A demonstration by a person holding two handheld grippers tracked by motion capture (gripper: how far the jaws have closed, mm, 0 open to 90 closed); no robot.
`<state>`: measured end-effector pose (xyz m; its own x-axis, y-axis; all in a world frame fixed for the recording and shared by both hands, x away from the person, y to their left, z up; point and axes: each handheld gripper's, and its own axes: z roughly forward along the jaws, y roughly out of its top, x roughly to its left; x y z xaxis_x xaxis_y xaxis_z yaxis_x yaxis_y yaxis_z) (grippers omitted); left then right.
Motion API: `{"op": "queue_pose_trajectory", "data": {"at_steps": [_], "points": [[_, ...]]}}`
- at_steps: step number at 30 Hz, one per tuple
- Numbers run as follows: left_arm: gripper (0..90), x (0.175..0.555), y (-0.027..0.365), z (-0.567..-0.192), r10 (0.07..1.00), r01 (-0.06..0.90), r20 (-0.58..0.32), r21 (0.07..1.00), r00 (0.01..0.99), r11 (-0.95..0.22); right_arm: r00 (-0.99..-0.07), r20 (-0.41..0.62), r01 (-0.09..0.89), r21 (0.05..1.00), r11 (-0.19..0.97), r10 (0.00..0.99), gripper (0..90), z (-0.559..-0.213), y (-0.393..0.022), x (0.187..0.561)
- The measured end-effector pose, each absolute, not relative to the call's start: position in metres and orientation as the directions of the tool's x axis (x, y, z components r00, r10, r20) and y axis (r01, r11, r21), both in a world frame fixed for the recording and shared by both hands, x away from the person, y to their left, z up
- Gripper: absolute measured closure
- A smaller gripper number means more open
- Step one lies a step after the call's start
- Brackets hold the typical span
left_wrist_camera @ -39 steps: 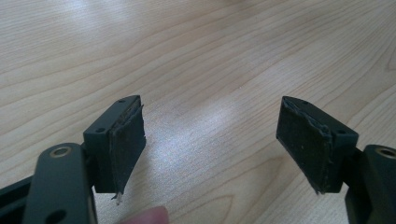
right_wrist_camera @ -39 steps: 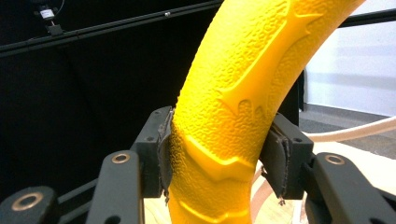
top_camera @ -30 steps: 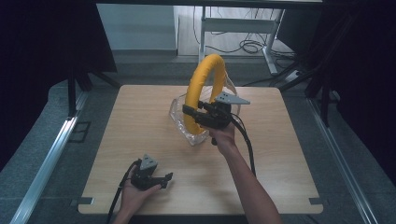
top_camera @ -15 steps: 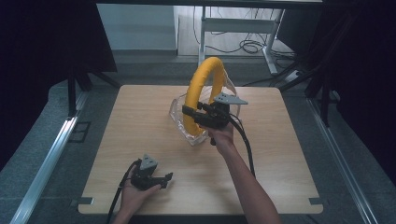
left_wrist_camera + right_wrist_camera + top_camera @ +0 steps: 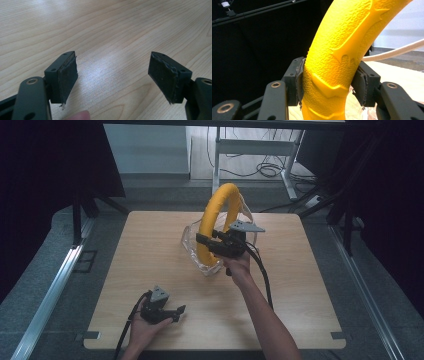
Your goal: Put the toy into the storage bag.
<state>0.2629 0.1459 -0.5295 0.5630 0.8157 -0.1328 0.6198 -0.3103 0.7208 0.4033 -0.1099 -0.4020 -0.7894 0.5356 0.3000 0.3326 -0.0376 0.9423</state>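
A thick yellow ring [image 5: 216, 220] stands upright at the middle of the wooden table [image 5: 150, 245], with its lower part inside a clear plastic wrapper [image 5: 192, 252]. My right gripper [image 5: 202, 240] is shut on the ring's near side. In the right gripper view both pads [image 5: 299, 82] press on the textured yellow ring [image 5: 342, 50]; the jaws have just been easing open a little, with the ring still between them. My left gripper [image 5: 177, 312] rests near the table's front edge in a hand. It stands open [image 5: 112, 75] over bare wood, with nothing between the pads.
A white cord [image 5: 397, 51] runs behind the ring. Black curtains flank the table, and metal stands and cables lie on the floor beyond its far edge [image 5: 260, 170]. Bare wood stretches between the two grippers.
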Motion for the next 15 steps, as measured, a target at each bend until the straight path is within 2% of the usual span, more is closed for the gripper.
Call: {"op": "queue_pose_trajectory", "data": {"at_steps": [15], "points": [[23.4,0.2627,0.1454,-0.5296,0.815,0.621,-0.135,0.719,0.564,-0.311,-0.775,0.304,0.348,0.937,-0.028,0.554,45.2,-0.4068,-0.1130,0.4081]]}}
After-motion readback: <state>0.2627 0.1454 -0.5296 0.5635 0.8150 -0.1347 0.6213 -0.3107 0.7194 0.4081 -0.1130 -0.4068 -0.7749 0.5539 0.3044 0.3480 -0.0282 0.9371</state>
